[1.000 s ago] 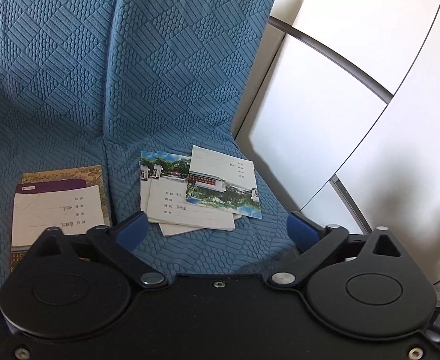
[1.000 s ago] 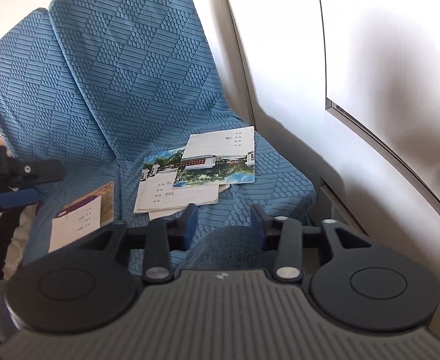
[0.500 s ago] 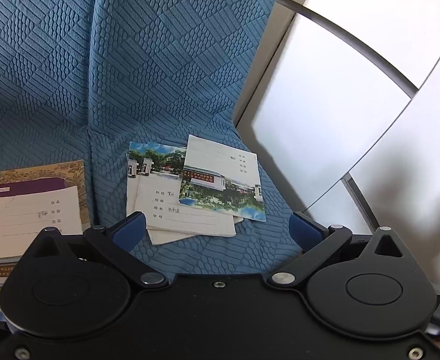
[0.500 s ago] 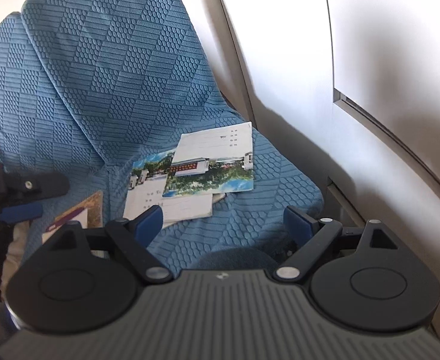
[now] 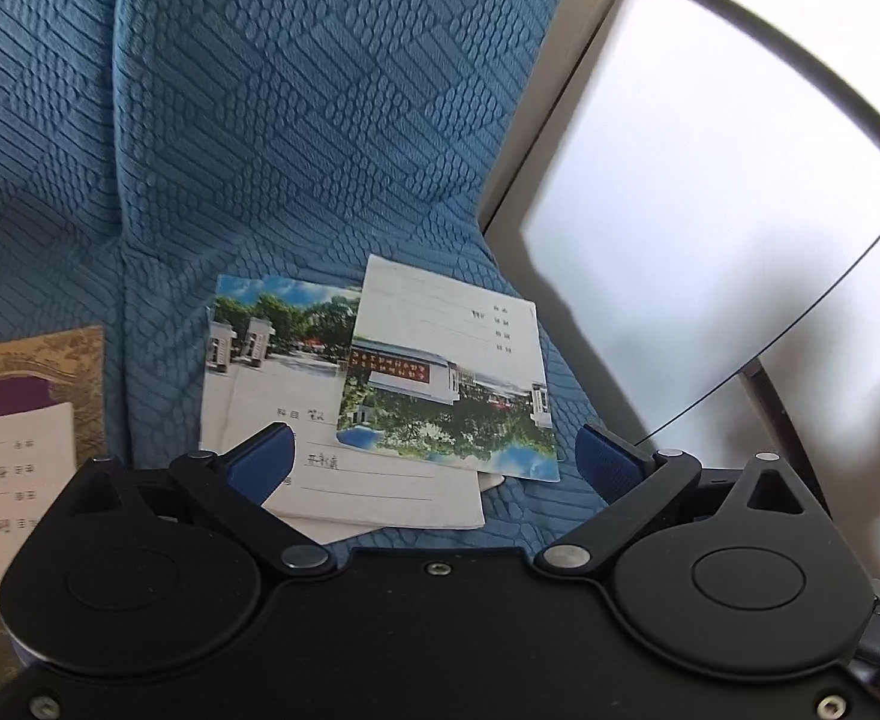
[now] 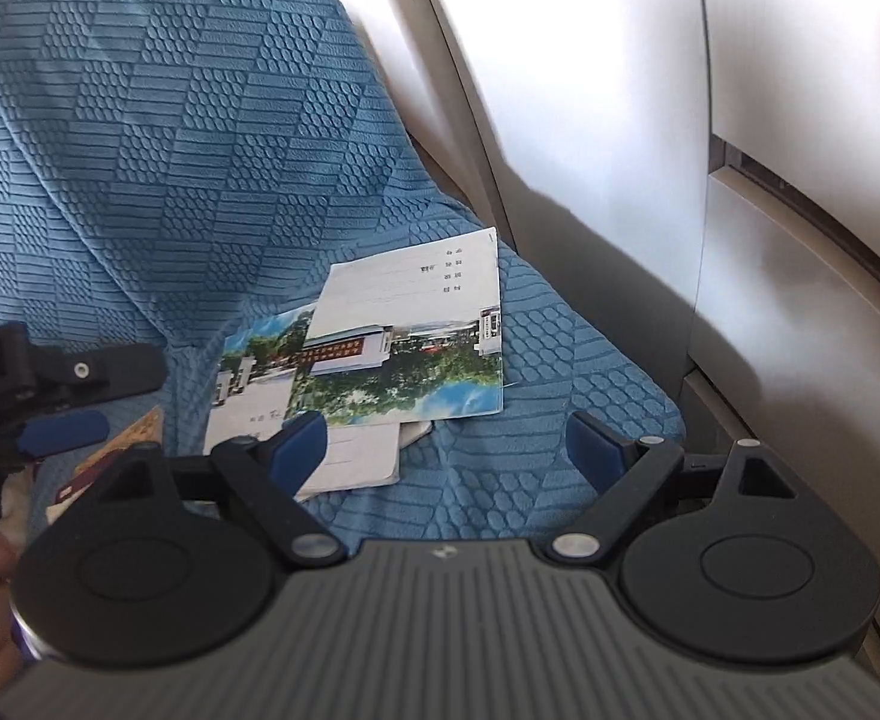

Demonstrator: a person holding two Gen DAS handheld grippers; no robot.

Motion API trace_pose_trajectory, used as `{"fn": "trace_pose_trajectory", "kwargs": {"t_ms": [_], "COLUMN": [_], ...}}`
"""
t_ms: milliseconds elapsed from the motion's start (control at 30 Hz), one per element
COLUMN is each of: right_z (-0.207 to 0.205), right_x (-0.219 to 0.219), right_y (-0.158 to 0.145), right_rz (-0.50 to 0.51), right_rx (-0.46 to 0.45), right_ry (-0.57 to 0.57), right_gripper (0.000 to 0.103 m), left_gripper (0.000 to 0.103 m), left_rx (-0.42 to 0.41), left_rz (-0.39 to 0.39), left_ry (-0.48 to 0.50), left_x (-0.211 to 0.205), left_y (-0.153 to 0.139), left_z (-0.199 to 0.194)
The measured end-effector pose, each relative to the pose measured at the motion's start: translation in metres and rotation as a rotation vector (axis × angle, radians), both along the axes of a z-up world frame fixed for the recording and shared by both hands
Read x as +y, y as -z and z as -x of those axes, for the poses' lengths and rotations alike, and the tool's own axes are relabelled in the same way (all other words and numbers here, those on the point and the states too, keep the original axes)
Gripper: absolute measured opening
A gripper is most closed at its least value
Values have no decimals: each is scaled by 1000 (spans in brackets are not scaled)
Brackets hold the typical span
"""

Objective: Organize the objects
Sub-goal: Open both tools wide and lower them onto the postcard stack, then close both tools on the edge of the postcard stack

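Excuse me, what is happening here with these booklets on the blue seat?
A person holds two grippers over a blue seat. The left gripper and right gripper are both open and empty, aimed at a loose pile of notebooks. The right one's jaws have just been opening. A second pile lies to the left. Nothing is picked up yet.

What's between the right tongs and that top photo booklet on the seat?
Nothing visible. The right tongs are open above the blue seat, and the top booklet lies uncovered just ahead on the loose pile. The left tongs are off to the side.
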State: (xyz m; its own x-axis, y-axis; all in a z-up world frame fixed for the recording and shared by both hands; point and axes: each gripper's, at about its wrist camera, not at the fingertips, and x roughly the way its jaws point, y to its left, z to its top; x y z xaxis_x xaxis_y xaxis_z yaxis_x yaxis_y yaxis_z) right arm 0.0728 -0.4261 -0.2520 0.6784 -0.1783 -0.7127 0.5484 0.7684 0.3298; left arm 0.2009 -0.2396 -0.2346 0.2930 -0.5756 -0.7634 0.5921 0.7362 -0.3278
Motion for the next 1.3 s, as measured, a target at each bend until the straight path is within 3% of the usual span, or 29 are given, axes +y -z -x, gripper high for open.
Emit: {"fn": "trace_pose_trajectory", "kwargs": {"t_ms": [67, 367, 433, 533, 633, 667, 733, 933, 1300], "right_z": [-9, -51, -59, -68, -77, -80, -84, -82, -74], "right_x": [-6, -23, -27, -34, -37, -38, -39, -42, -60], "right_y": [7, 38, 45, 50, 53, 55, 60, 59, 66], "right_rz": [-6, -32, -44, -55, -60, -65, -87, -109, -357], "right_rx": [12, 83, 109, 118, 130, 142, 160, 150, 75], "right_ry": [-5, -37, -27, -21, -38, -47, -59, -62, -19], "right_gripper": [87, 65, 56, 56, 55, 53, 41, 38, 40], "left_gripper": [99, 91, 83, 70, 65, 64, 53, 32, 22], "left_rx": [17, 116, 136, 170, 179, 183, 174, 127, 107], "left_rz": [-9, -29, -32, -34, -28, -27, -37, -79, -58], "left_ry": [8, 21, 18, 18, 18, 21, 30, 60, 43], "left_x": [-10, -34, -36, -40, -46, -48, -52, -61, -60], "left_y": [11, 59, 68, 81, 88, 91, 93, 101, 106], "left_z": [-6, -45, -52, -59, -63, -64, -66, -66, -69]}}
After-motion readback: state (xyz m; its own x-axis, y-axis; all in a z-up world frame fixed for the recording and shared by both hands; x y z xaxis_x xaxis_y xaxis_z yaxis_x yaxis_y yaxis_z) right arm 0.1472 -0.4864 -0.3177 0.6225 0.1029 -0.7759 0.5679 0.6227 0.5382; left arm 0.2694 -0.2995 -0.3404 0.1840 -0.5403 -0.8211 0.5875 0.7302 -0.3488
